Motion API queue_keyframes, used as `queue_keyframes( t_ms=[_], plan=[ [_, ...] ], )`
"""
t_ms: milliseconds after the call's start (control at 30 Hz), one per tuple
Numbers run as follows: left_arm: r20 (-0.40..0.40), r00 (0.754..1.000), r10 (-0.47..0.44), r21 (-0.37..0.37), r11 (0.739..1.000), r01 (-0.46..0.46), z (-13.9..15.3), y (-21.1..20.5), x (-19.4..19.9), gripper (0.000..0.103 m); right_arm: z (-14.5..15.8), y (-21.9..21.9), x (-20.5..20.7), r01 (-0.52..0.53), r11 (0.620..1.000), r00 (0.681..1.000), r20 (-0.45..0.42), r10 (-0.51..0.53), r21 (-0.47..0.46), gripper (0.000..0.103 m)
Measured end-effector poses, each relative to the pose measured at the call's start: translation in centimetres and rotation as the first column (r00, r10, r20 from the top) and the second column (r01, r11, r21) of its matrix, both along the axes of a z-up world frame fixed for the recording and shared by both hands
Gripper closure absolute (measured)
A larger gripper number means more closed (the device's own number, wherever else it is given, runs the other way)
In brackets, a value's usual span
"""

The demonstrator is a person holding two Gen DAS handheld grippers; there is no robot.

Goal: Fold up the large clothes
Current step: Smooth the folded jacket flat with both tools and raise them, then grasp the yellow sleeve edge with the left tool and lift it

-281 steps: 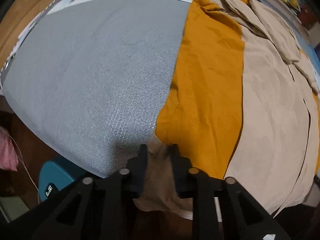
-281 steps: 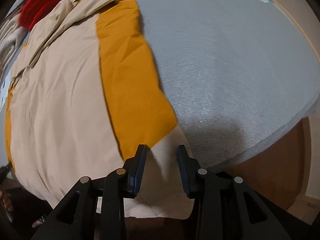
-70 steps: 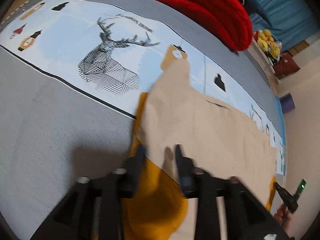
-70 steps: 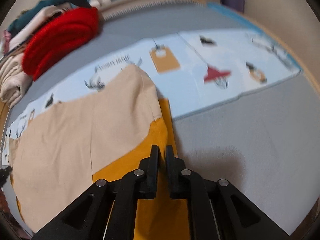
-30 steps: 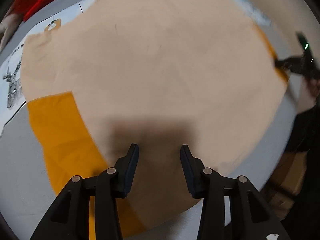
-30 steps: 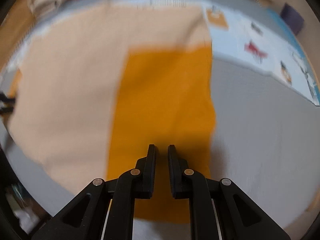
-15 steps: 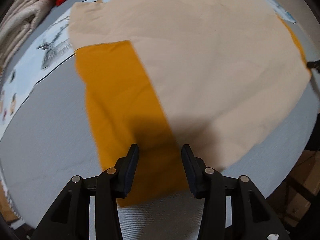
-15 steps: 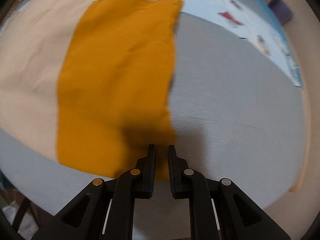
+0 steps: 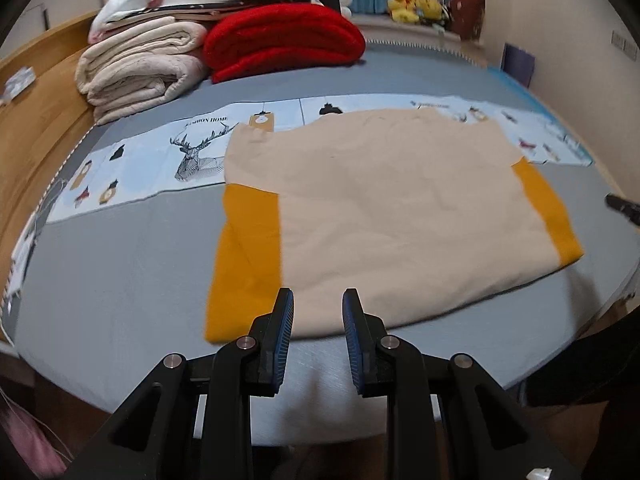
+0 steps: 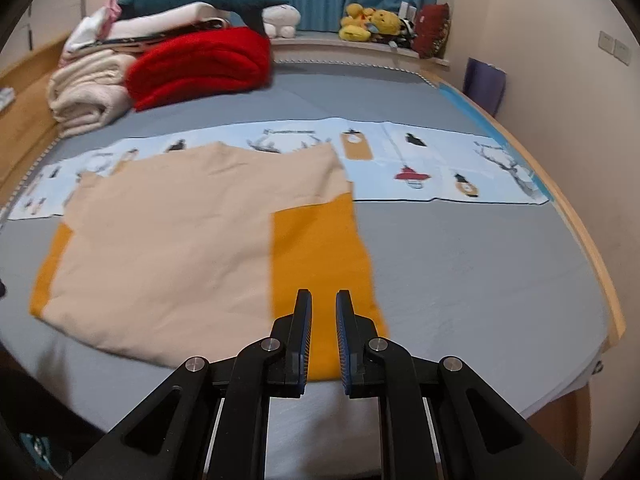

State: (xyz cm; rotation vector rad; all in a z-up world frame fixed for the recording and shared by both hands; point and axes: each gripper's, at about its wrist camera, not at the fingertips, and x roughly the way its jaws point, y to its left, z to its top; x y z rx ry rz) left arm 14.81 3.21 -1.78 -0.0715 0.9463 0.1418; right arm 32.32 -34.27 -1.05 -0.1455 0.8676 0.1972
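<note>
1. Left gripper [image 9: 317,300] is up off the bed, jaws closing with nothing between them.
2. Right gripper [image 10: 323,300] has a narrow empty gap, also holding nothing.
3. Folded beige-and-mustard garment [image 9: 384,208] lies flat on the grey bedsheet [image 9: 112,264], its near edge just short of the mattress edge.
4. Plenty of bare sheet on both sides; red blanket [image 10: 200,66] sits well back, edges slightly blurry.

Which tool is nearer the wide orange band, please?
Right. The right tool hangs just before the wide orange band; the left tool, closing on nothing, faces the beige part's other end.
</note>
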Motion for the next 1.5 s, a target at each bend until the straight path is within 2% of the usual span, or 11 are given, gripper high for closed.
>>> queue_keyframes(
  t_ms=[133, 200, 333, 467, 567, 633, 700, 900, 1067, 1167, 1500],
  plan=[
    [0.037, 0.999, 0.028, -0.057, 0.998, -0.026, 0.2, -1.0, -1.0, 0.080, -0.2, 1.5, -2.1, -0.033, 0.999, 0.999, -0.007, 0.034, 0.040, 0.089],
    [0.049, 0.998, 0.046, -0.074, 0.996, -0.042, -0.4, -0.7, -1.6, 0.087, -0.2, 2.3, -2.7, -0.056, 0.998, 0.998, -0.002, 0.057, 0.037, 0.089],
    [0.020, 0.997, 0.072, -0.120, 0.990, -0.069, -2.4, 0.0, -1.6, 0.089, -0.5, 3.9, -2.8, -0.098, 0.995, 0.995, 0.003, 0.098, 0.017, 0.089],
    [-0.037, 0.989, 0.144, -0.227, 0.963, -0.148, -5.7, 2.3, -0.7, 0.089, -0.9, 5.2, -2.5, -0.133, 0.991, 0.991, 0.009, 0.133, 0.021, 0.090],
    [-0.085, 0.977, 0.198, -0.353, 0.911, -0.215, -7.6, 4.4, 0.3, 0.088, -1.5, 6.9, -2.0, -0.175, 0.984, 0.984, 0.015, 0.175, 0.009, 0.090],
    [-0.119, 0.967, 0.226, -0.367, 0.895, -0.255, -8.7, 5.5, 0.7, 0.086, -1.9, 7.7, -1.7, -0.196, 0.981, 0.981, 0.005, 0.196, 0.007, 0.090],
    [-0.152, 0.955, 0.256, -0.415, 0.860, -0.297, -9.9, 6.7, 0.8, 0.080, -2.5, 8.7, -1.3, -0.216, 0.976, 0.976, -0.014, 0.216, 0.007, 0.090],
    [-0.216, 0.905, 0.367, -0.568, 0.707, -0.422, -12.4, 9.9, 0.4, 0.062, -3.3, 10.7, -0.6, -0.256, 0.966, 0.965, -0.057, 0.258, 0.032, 0.090],
    [-0.239, 0.870, 0.431, -0.625, 0.617, -0.477, -14.1, 11.1, 0.4, 0.058, -4.3, 12.3, -0.6, -0.295, 0.955, 0.952, -0.083, 0.296, 0.017, 0.090],
    [-0.231, 0.855, 0.465, -0.649, 0.581, -0.491, -14.7, 11.5, 0.4, 0.058, -4.9, 13.0, -0.5, -0.305, 0.952, 0.946, -0.107, 0.306, 0.021, 0.090],
    [-0.165, 0.809, 0.564, -0.704, 0.507, -0.497, -15.4, 12.5, 1.3, 0.058, -6.0, 14.4, -1.2, -0.346, 0.938, 0.930, -0.130, 0.344, 0.005, 0.090]
  ],
)
